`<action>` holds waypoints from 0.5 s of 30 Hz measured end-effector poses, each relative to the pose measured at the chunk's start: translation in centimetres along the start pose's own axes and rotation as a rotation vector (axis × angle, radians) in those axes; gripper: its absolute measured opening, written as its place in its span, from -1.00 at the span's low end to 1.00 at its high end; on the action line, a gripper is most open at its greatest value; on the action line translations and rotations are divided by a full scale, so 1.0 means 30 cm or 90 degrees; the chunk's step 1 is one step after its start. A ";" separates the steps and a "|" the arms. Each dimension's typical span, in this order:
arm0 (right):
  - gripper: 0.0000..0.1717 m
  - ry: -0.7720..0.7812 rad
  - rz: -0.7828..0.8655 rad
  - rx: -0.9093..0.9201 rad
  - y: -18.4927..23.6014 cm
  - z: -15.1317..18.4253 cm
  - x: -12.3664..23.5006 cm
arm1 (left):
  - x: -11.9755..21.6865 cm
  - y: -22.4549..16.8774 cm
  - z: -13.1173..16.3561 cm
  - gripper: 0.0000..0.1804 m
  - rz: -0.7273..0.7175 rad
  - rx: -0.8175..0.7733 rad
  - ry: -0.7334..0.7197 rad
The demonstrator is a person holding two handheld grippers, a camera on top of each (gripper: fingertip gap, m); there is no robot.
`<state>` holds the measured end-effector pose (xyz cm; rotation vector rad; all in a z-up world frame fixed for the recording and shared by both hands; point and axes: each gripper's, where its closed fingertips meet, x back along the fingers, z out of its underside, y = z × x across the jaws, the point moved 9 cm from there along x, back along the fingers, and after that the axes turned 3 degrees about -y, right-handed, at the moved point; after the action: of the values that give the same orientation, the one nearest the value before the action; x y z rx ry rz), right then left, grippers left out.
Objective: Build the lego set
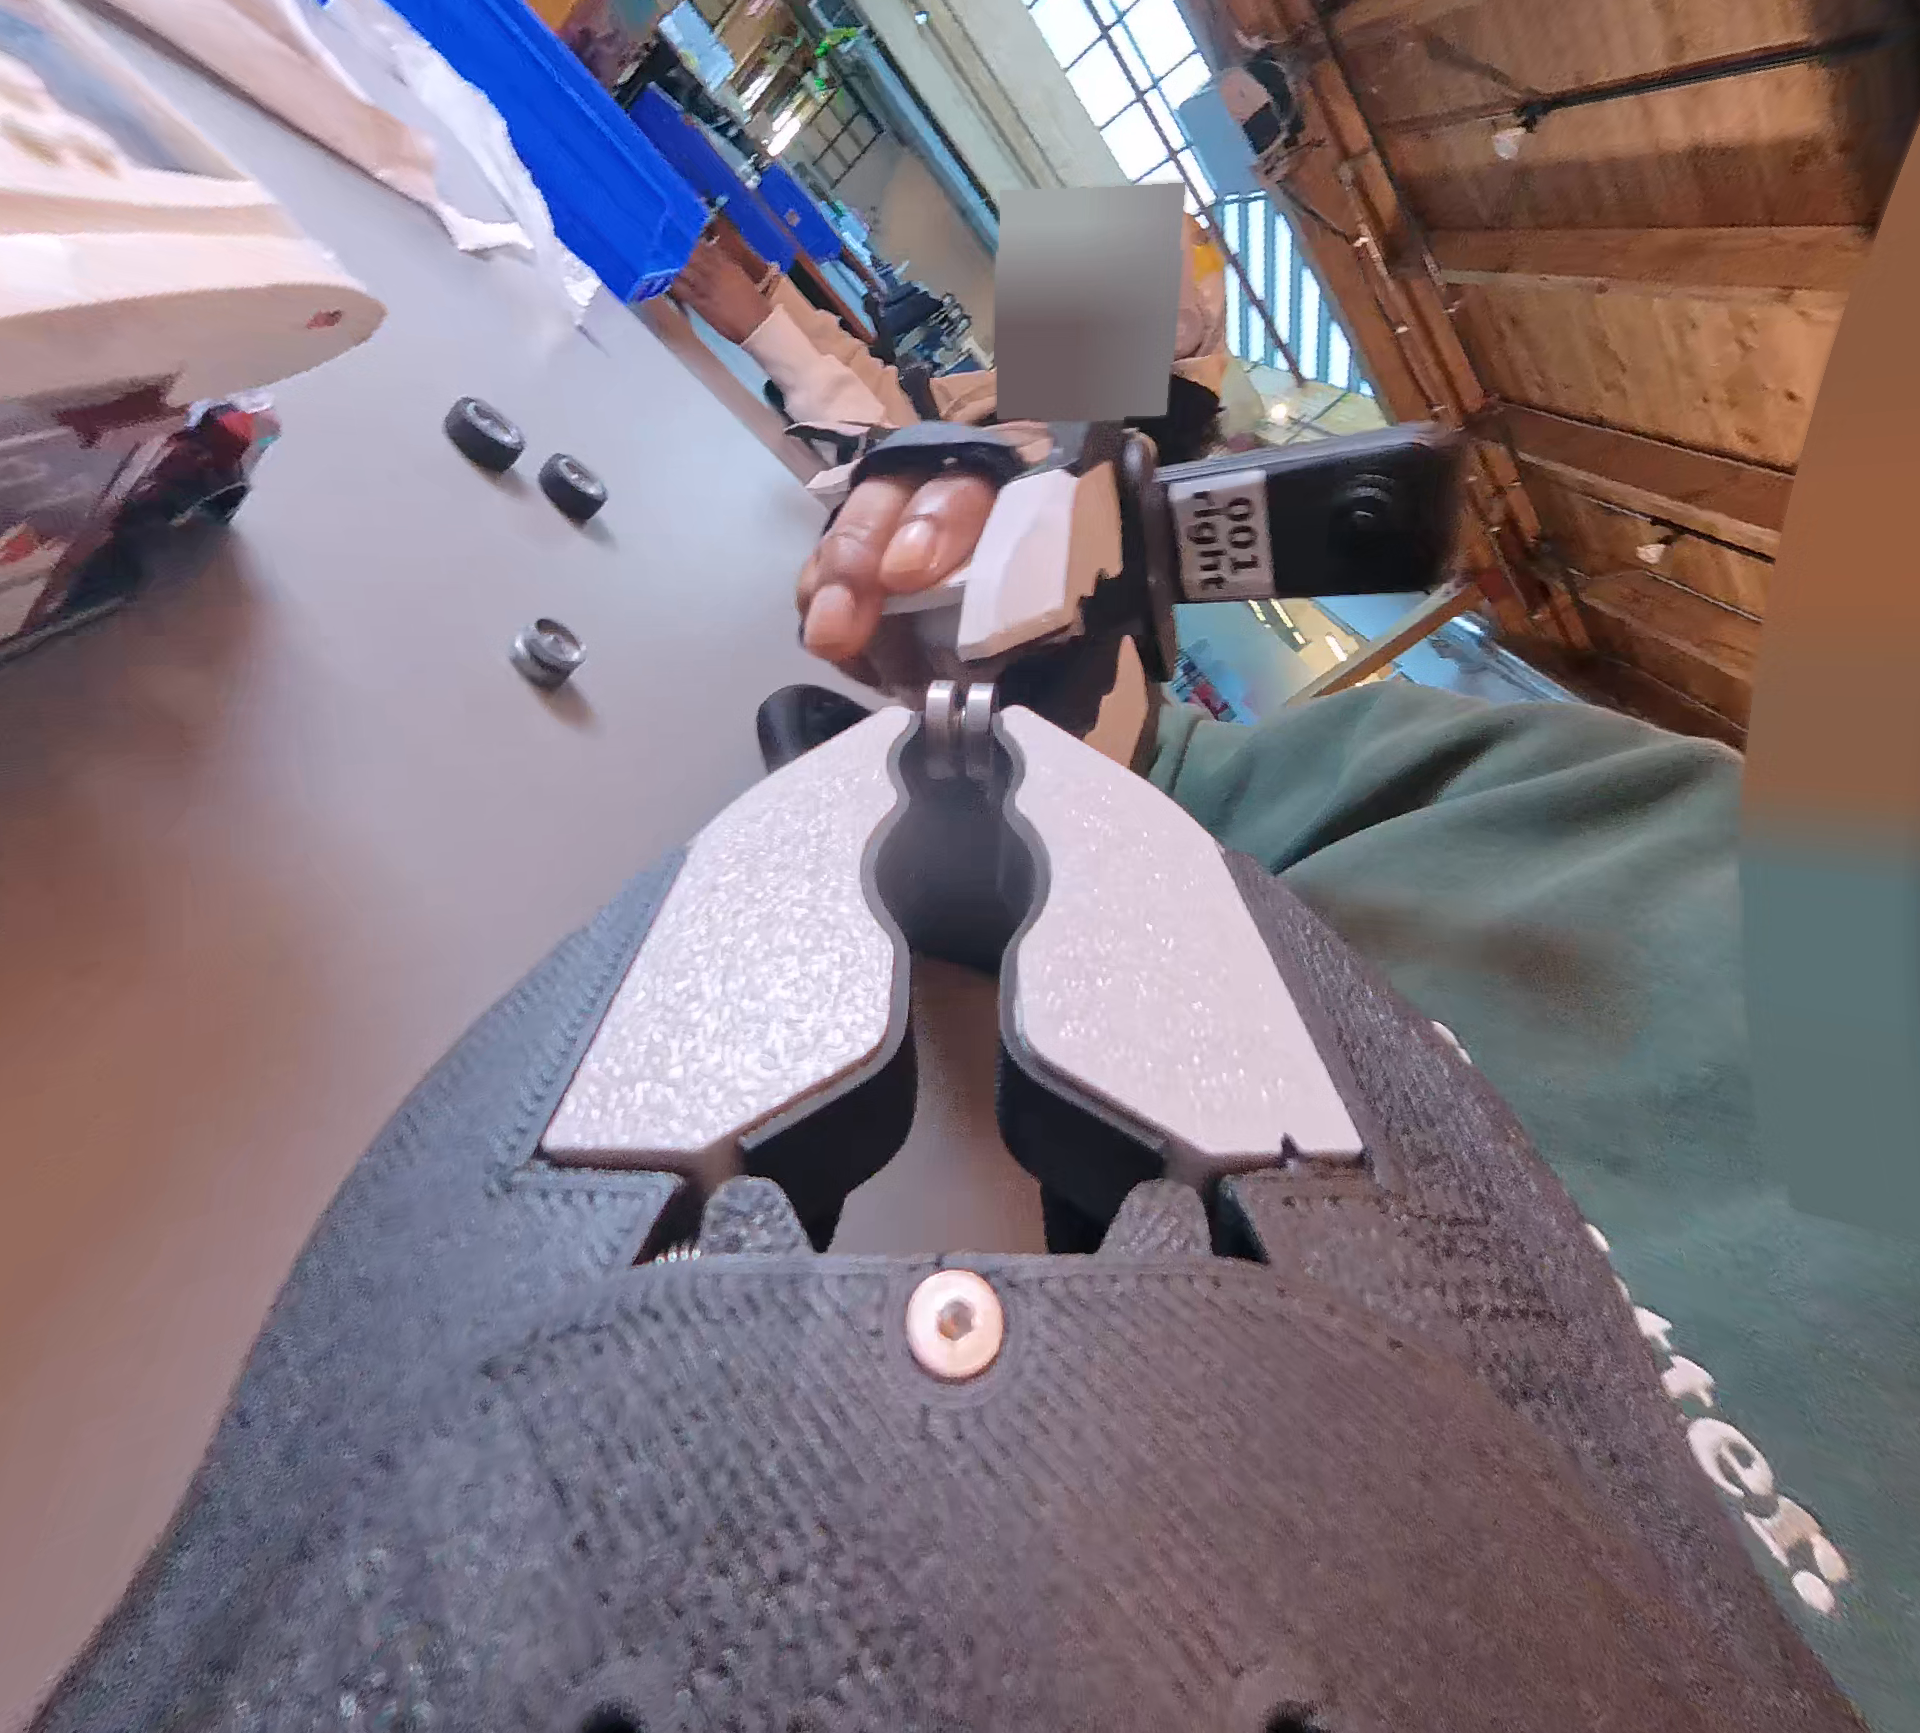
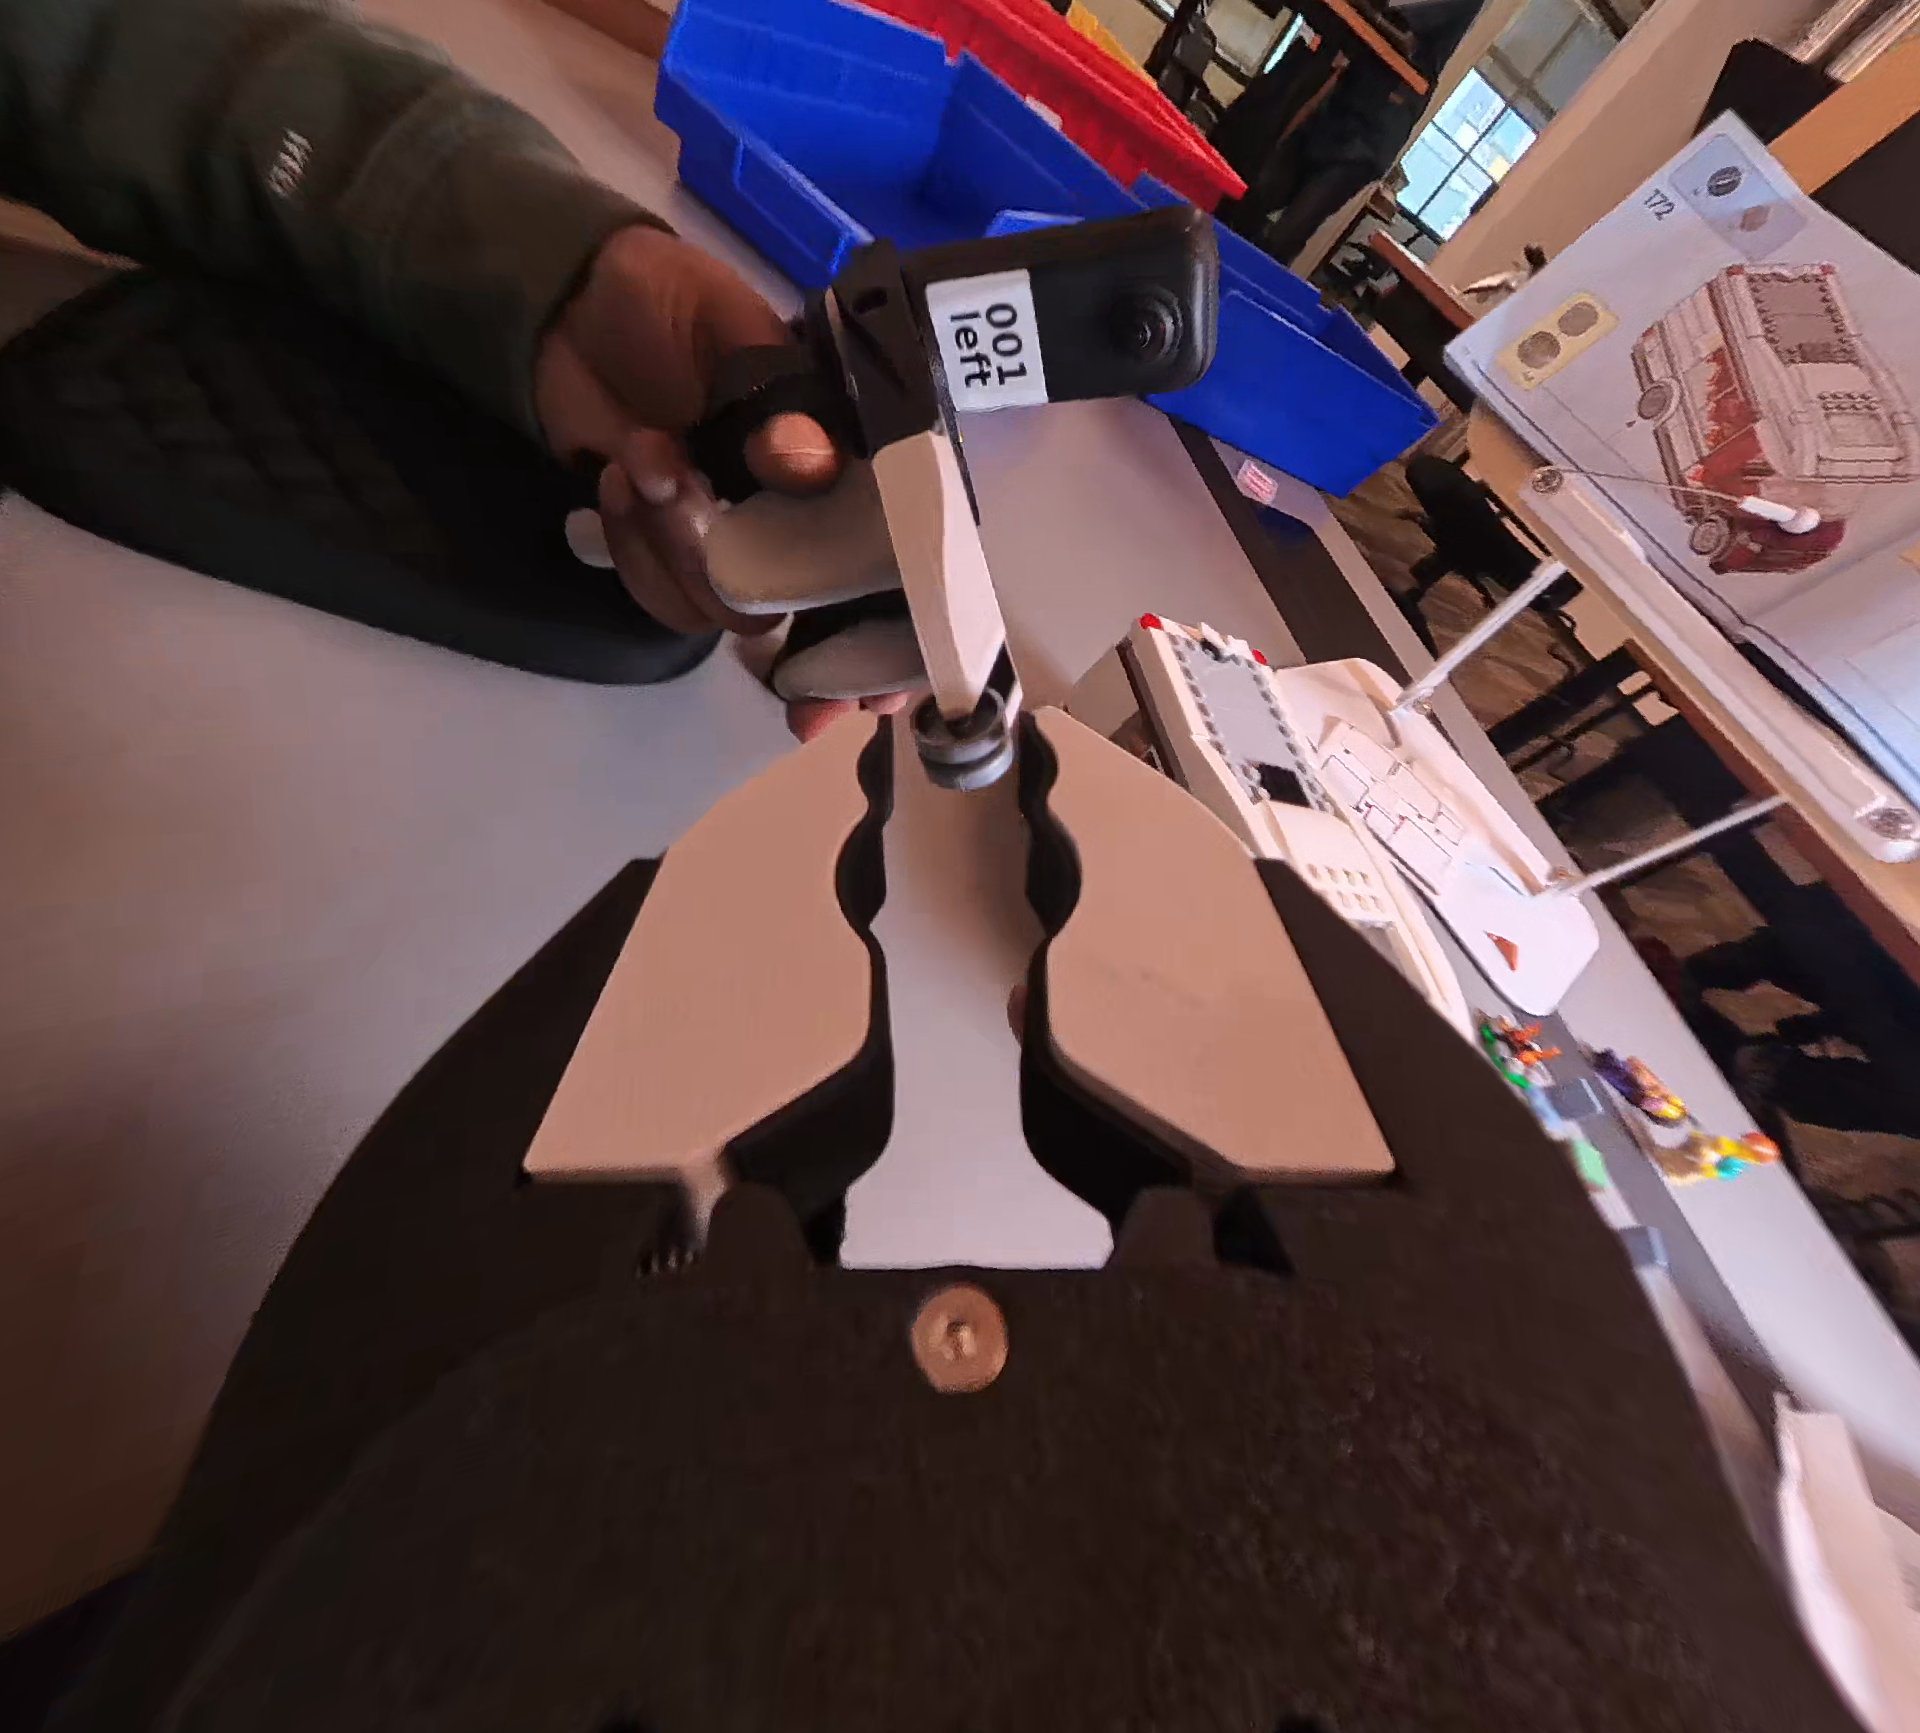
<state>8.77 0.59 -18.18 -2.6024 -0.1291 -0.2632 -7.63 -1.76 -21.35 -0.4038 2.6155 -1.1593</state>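
Both grippers meet mid-frame over the tabletop (image 1: 312,852). Left gripper (image 1: 961,727) pinches a small grey wheel rim (image 1: 961,712); right gripper (image 2: 961,748) stands spread around it, pads not touching. Three loose wheels (image 1: 548,649) lie at centre left.

The table (image 2: 260,852) is smooth and pale grey. In the left wrist view three small round wheels lie on it: two black wheels (image 1: 484,433) (image 1: 572,486) side by side, and a grey wheel (image 1: 548,649) toward 6 o'clock from them, a little apart. A white brick model (image 2: 1351,810) rests on the table at 3 o'clock in the right wrist view, with small colourful pieces (image 2: 1662,1122) toward 5 o'clock from it. A blue bin (image 2: 935,156) sits at 12 o'clock, with a red bin (image 2: 1039,31) just behind it.
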 end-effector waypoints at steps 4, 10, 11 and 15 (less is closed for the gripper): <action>-0.78 0.098 0.002 0.074 0.008 0.006 -0.037 | -0.005 0.011 0.008 -0.88 -0.035 0.010 0.018; -0.80 0.155 -0.041 0.005 -0.005 0.047 -0.082 | 0.025 0.023 -0.007 -0.78 -0.154 -0.068 0.046; -0.79 0.168 -0.074 -0.047 -0.003 0.066 -0.091 | 0.037 0.026 -0.014 -0.72 -0.201 -0.136 0.083; -0.80 0.201 -0.145 -0.163 0.017 0.124 -0.131 | 0.067 0.036 0.008 -0.63 -0.305 -0.392 0.285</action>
<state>5.62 1.85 -22.41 -2.7549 -0.2974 -0.8142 -9.57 -1.92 -22.54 -1.0385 3.3749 -0.5493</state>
